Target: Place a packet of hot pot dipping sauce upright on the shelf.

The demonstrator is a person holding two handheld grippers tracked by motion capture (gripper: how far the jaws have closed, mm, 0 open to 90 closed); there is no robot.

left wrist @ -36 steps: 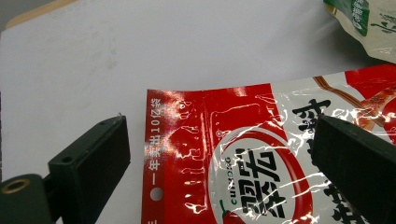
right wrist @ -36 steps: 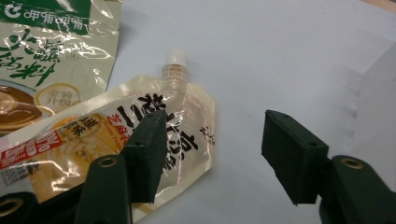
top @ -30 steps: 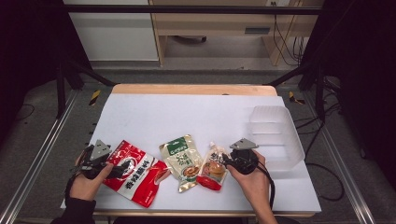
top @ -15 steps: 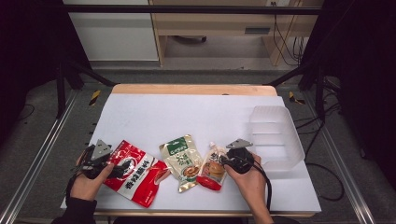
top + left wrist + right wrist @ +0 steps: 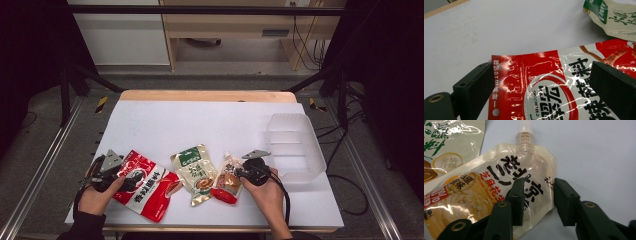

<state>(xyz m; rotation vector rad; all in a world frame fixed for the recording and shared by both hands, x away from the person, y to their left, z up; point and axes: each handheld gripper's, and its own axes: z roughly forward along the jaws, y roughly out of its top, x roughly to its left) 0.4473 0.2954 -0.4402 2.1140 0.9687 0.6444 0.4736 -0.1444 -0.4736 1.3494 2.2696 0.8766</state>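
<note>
The right gripper (image 5: pixel 537 200) jaws, partly open, straddle the edge of a translucent cream spouted pouch (image 5: pixel 499 195); the left gripper (image 5: pixel 541 90) jaws gape wide around a glossy red foil packet (image 5: pixel 544 85).

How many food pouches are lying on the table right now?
3. The red pouch lies at the left by the left gripper, the green-topped pouch in the middle, and the spouted pouch at the right gripper. None seem hidden.
</note>
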